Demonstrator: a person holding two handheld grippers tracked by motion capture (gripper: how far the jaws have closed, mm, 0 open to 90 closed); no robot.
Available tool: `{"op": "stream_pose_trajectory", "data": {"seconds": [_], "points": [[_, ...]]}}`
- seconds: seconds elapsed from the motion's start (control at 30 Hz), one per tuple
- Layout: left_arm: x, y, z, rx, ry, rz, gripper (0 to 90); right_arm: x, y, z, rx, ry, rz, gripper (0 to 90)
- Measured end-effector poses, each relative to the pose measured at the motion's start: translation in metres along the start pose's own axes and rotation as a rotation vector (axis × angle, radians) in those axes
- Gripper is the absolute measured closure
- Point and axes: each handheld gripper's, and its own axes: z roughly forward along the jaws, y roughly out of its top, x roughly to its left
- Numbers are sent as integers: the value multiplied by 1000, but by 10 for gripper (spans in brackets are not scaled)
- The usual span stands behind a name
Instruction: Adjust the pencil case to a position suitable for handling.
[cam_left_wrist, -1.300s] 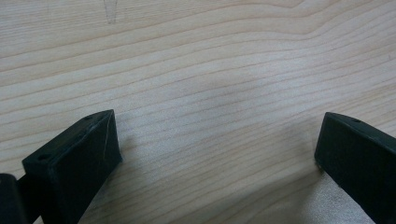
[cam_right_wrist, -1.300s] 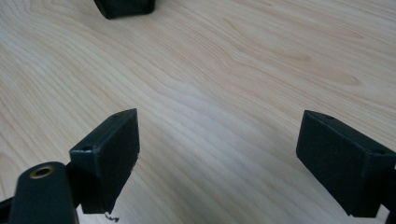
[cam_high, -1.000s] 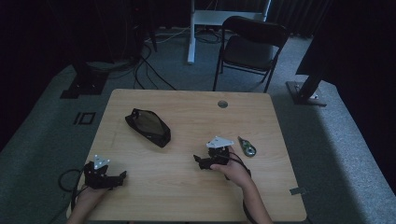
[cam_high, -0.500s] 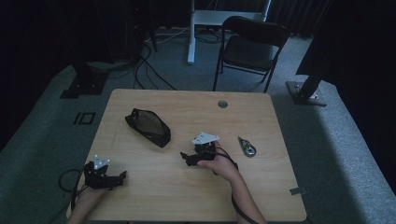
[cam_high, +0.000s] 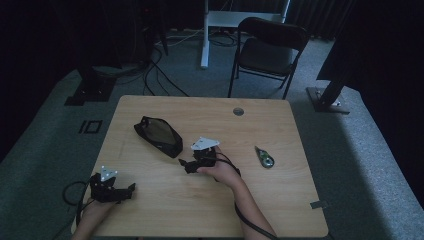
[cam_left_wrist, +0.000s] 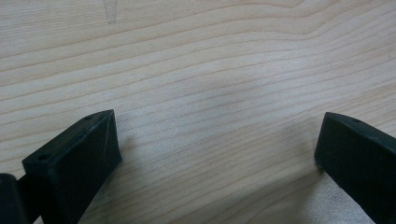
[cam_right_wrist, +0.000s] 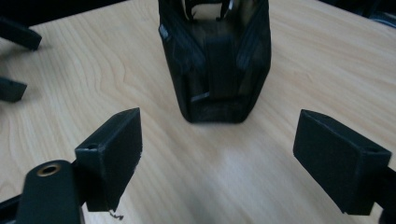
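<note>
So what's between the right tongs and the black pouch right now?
Nothing: in the right gripper view only bare table separates the open right tongs from the pouch. The high view agrees.

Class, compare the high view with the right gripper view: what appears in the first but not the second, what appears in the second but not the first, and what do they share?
High view alone: the left gripper near the table's front left corner, a small green and grey object to the right, a chair behind the table, and the cabled floor.

Right gripper view alone: a close look at the pouch's end with its straps, and the wide gap between the jaws.

Shared: the black pouch, the wooden table, and the right gripper, open and pointed at the pouch without touching it.
</note>
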Motion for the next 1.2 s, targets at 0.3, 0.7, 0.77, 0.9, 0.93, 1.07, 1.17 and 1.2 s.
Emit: {"op": "stream_pose_trajectory", "data": {"seconds": [0.3, 0.7, 0.77, 0.9, 0.93, 1.07, 1.17, 1.2], "points": [[0, 0, 0, 0, 0, 0, 2, 3, 14, 17, -34, -14, -32, 241], [0, 0, 0, 0, 0, 0, 3, -4, 23, 37, -28, -59, -12, 485], [0, 0, 0, -1, 0, 0, 2, -5, 24, 38, -32, -53, -2, 508], [0, 0, 0, -1, 0, 0, 2, -5, 24, 40, -31, -37, 0, 583], [0, -1, 0, -1, 0, 0, 3, -4, 24, 40, -24, -30, 0, 606], [0, 0, 0, -1, 0, 0, 2, -2, 25, 41, 1, -39, -35, 723], [0, 0, 0, -1, 0, 0, 2, -1, 25, 41, 2, -25, -22, 730], [0, 0, 0, -1, 0, 0, 2, -1, 25, 41, 5, -19, -22, 730]]}}
